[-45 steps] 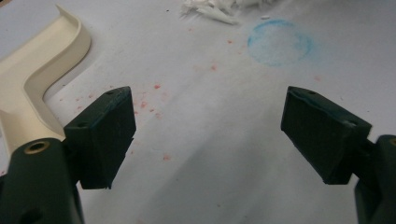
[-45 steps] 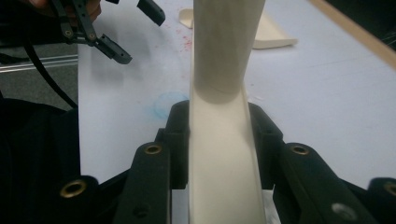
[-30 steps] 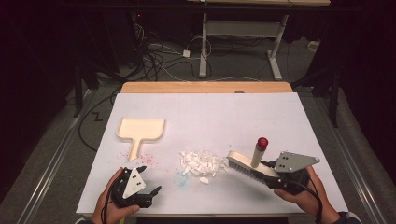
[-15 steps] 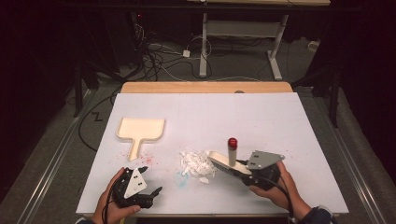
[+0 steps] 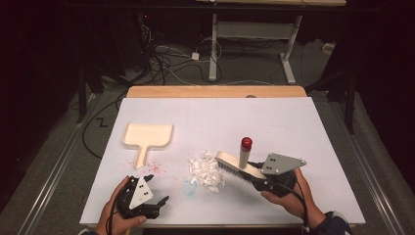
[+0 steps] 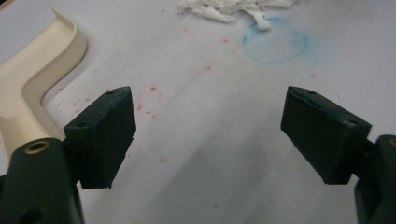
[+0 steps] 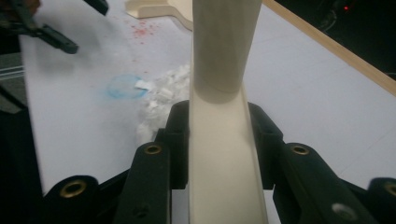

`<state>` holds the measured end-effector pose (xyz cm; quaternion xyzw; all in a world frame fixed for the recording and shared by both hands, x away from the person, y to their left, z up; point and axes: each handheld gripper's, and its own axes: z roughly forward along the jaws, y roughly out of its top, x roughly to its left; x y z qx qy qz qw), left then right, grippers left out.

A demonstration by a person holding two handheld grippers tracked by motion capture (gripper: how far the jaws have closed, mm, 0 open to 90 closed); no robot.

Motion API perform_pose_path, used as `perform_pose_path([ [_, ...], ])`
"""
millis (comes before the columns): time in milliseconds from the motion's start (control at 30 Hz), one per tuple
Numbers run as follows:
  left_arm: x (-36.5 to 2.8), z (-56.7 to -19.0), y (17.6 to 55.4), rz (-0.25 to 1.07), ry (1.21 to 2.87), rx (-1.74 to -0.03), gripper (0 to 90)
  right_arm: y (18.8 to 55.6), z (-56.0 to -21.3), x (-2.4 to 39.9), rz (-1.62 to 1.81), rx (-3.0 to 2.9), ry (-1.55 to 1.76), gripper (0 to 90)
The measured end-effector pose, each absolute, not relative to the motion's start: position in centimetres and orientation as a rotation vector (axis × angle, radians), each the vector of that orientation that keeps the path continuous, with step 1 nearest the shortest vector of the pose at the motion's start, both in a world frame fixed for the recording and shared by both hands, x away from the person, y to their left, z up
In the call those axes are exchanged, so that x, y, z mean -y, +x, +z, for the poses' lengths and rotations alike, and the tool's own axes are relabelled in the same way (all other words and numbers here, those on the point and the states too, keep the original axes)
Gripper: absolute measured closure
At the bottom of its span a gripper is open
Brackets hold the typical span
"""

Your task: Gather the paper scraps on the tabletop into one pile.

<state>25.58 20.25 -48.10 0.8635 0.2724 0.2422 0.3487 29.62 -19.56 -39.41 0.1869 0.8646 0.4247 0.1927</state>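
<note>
Right gripper (image 5: 254,178), clamped on brush (image 5: 234,165), has swept left; bristles now touch the white paper scraps (image 5: 205,170), mid-table. Left gripper (image 5: 155,205) idle, jaws apart, empty; dustpan (image 5: 147,137) untouched, so scooping's still ahead.

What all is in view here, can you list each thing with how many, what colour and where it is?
brush: one, cream with a red-tipped upright handle, clamped in the right tongs, bristles beside the scraps
paper scraps: one small pile, white, mid table
dustpan: one, cream, left of the pile
blue ring mark: one, near the scraps
red specks: scattered, below the dustpan
table: one, white top, wooden far edge
cables: several, on the floor behind
left tongs: open, holding nothing, near edge
right tongs: shut on the brush
</note>
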Motion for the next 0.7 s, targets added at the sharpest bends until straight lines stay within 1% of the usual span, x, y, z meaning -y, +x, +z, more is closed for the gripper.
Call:
perform_pose_path([
  [167, -20.3, -48.1, 25.6, 0.628, 2.241, -0.707, 17.1, 27.8, -39.5, 20.6, 1.228, -2.508, 0.461, 68.1],
  [367, -20.5, -48.1, 25.6, 0.621, 2.236, -0.718, 17.3, 26.5, -40.9, 19.9, 1.179, -2.623, 0.373, 68.1],
  [533, -20.3, -48.1, 25.6, 0.618, 2.234, -0.711, 17.7, 27.5, -42.1, 18.7, 1.166, -2.638, 0.349, 68.1],
  [700, -20.2, -48.2, 25.7, 0.612, 2.239, -0.695, 17.7, 29.3, -42.2, 17.7, 1.144, -2.607, 0.348, 68.1],
])
